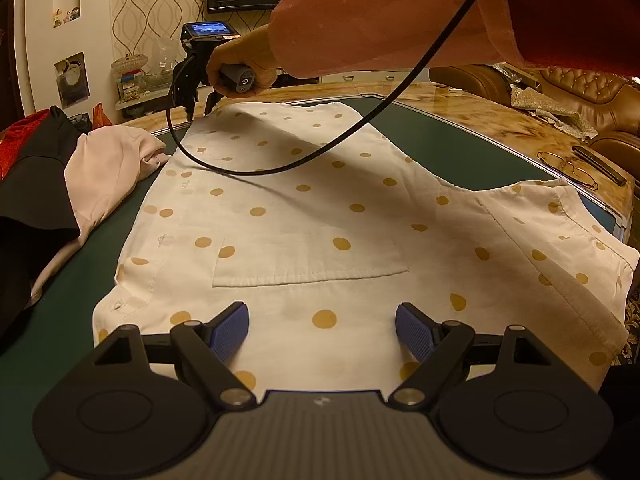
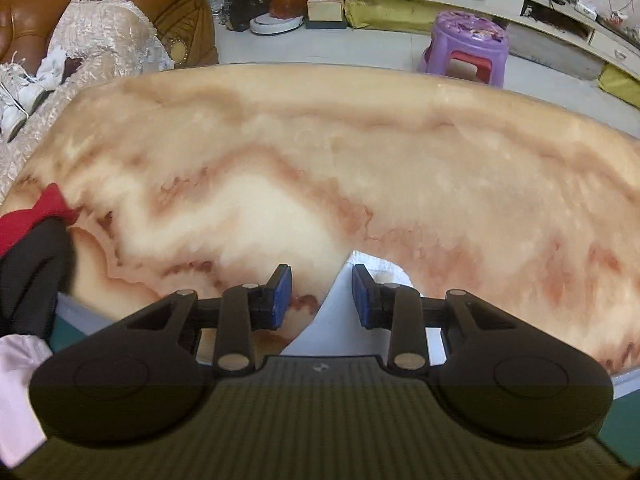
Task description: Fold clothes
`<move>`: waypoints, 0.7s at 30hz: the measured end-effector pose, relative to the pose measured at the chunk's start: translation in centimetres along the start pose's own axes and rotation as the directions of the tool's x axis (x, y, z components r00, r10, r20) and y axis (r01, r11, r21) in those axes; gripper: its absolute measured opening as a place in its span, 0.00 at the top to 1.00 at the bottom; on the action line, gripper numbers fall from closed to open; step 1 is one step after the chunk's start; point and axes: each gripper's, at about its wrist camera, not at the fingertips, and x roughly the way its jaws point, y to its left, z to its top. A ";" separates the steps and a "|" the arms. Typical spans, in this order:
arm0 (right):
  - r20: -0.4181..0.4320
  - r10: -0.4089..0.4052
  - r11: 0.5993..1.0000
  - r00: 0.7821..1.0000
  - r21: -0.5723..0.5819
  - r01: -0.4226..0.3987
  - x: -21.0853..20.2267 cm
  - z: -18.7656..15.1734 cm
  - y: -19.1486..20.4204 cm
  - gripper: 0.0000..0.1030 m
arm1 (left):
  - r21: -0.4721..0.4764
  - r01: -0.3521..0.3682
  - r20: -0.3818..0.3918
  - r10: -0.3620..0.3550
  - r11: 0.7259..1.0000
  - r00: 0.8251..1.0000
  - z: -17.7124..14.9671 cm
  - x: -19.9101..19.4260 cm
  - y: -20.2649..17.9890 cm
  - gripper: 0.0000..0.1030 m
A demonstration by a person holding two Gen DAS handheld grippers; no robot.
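Shirt (image 1: pixel 304 216): near hem hidden beneath the left gripper (image 1: pixel 322 330). Right gripper (image 1: pixel 199 108): fingers too small and dark to resolve. Eyeglasses (image 1: pixel 568 168): blurred.

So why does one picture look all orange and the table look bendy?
Left wrist view: warm, dim light tints the spotted shirt yellowish, and the cable and sleeve throw soft shadows across it. Right wrist view: brighter, whiter light, with a little blur. In both, the fisheye lens curves straight lines, so the marble table edge bows.
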 end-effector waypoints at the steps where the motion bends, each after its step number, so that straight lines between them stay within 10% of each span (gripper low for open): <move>1: -0.001 -0.024 1.000 1.000 -0.013 0.024 -0.1 -0.1 0.1 0.79 | 0.000 0.001 0.000 -0.001 1.000 1.000 0.0 0.0 0.0 0.18; 3: -0.001 0.002 0.997 1.000 0.076 -0.002 -0.1 0.1 -1.9 0.98 | -0.001 0.002 0.001 -0.002 1.000 1.000 0.0 0.0 0.1 0.18; 12: 0.319 0.188 0.900 0.929 0.321 -0.293 -5.4 -1.3 -9.1 0.98 | -0.005 0.007 0.004 -0.007 1.000 1.000 -0.1 0.0 0.3 0.18; 21: 0.307 0.247 0.897 0.919 0.287 -0.337 -6.2 -1.8 -11.5 0.87 | -0.002 0.004 0.003 -0.004 1.000 1.000 -0.1 0.0 0.2 0.18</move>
